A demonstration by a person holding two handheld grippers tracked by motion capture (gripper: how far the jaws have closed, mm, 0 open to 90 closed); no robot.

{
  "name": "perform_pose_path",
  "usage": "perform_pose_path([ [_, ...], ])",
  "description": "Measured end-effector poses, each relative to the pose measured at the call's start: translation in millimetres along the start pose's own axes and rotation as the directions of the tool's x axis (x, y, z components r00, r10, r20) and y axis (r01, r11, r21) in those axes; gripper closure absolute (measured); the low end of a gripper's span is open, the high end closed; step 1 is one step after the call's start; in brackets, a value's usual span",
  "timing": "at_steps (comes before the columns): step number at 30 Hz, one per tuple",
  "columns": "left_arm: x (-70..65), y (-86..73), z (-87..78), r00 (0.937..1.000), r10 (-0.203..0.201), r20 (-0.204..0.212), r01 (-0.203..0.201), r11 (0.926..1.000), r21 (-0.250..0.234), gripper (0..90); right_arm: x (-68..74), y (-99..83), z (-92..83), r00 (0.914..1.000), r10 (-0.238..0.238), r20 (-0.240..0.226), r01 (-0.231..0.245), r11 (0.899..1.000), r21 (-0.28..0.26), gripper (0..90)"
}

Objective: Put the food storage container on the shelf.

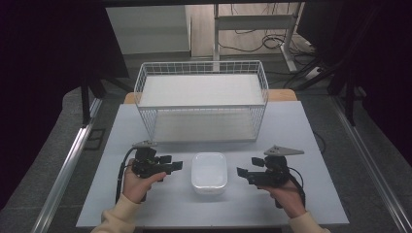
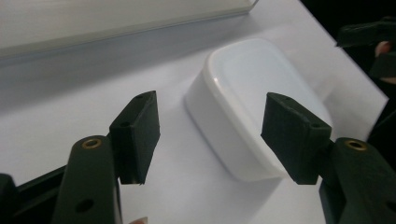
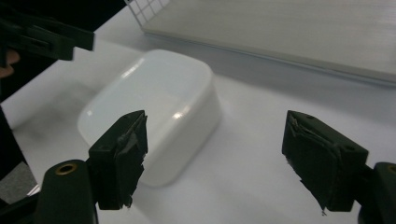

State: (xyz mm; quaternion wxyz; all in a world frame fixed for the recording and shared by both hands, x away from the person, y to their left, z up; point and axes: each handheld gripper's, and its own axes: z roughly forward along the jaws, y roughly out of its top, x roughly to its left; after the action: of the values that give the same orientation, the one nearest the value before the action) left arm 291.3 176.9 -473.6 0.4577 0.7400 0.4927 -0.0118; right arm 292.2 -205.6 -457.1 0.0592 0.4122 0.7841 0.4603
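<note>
A white rounded rectangular tub (image 1: 209,172) sits on the white tabletop between my two grippers. My left gripper (image 1: 177,166) is held just left of it, jaws open and pointing right at the tub's side. My right gripper (image 1: 241,172) hovers just right of the tub, also open and pointing left. In the left gripper view, the tub (image 2: 252,79) lies ahead of my open left gripper (image 2: 212,126), and nothing is between the pads. In the right gripper view, the tub (image 3: 154,93) lies ahead and to the left of my open right gripper (image 3: 215,140).
A white wire basket (image 1: 201,107) with a pale board inside stands behind the tub at the table's far side. The white table (image 1: 291,131) has bare room on both sides. The basket's lower edge (image 3: 280,28) runs close behind the tub.
</note>
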Motion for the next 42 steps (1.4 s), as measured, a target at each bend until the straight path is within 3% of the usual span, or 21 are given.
perform_pose_path([
  [6, 0.3, 5.0, 5.5, 0.9991, -0.035, 0.025, 0.035, 0.9993, 0.014, 36.1, 10.8, 14.2, 16.2, 0.9997, 0.015, -0.017, -0.015, 1.000, 0.015, 24.8],
  [9, 0.7, 7.9, 10.6, 0.9952, -0.075, 0.063, 0.074, 0.9972, 0.014, 36.9, 11.1, 19.2, 29.6, 0.9977, 0.061, -0.030, -0.061, 0.998, 0.023, 25.9],
  [14, 0.2, 7.0, 18.1, 0.9945, -0.079, 0.069, 0.077, 0.9966, 0.030, 36.9, 8.2, 18.8, 42.7, 0.9927, 0.112, -0.046, -0.111, 0.993, 0.035, 27.5],
  [22, -3.9, 4.8, 27.5, 0.9901, -0.092, 0.106, 0.086, 0.9948, 0.055, 36.2, 8.5, 6.6, 50.6, 0.9903, 0.126, -0.060, -0.121, 0.990, 0.077, 30.6],
  [27, -3.6, 1.3, 36.1, 0.9797, -0.134, 0.149, 0.122, 0.9889, 0.084, 37.0, 8.8, 3.1, 54.5, 0.9883, 0.140, -0.060, -0.135, 0.988, 0.080, 32.7],
  [30, -1.6, -0.4, 40.5, 0.9802, -0.139, 0.141, 0.126, 0.9876, 0.093, 39.2, 8.7, 1.4, 57.2, 0.9868, 0.148, -0.066, -0.143, 0.987, 0.080, 34.9],
  [40, -2.7, -4.5, 51.8, 0.9667, -0.187, 0.175, 0.167, 0.9783, 0.123, 46.1, 9.5, -5.3, 61.9, 0.9834, 0.168, -0.069, -0.161, 0.982, 0.098, 44.5],
  [41, -5.1, -5.8, 54.4, 0.9697, -0.186, 0.158, 0.167, 0.9781, 0.124, 48.4, 8.4, -7.1, 62.5, 0.9775, 0.191, -0.090, -0.181, 0.978, 0.103, 49.6],
  [42, -5.1, -5.8, 54.4, 0.9697, -0.186, 0.158, 0.167, 0.9781, 0.124, 50.3, 8.4, -7.1, 62.5, 0.9775, 0.191, -0.090, -0.181, 0.978, 0.103, 49.6],
])
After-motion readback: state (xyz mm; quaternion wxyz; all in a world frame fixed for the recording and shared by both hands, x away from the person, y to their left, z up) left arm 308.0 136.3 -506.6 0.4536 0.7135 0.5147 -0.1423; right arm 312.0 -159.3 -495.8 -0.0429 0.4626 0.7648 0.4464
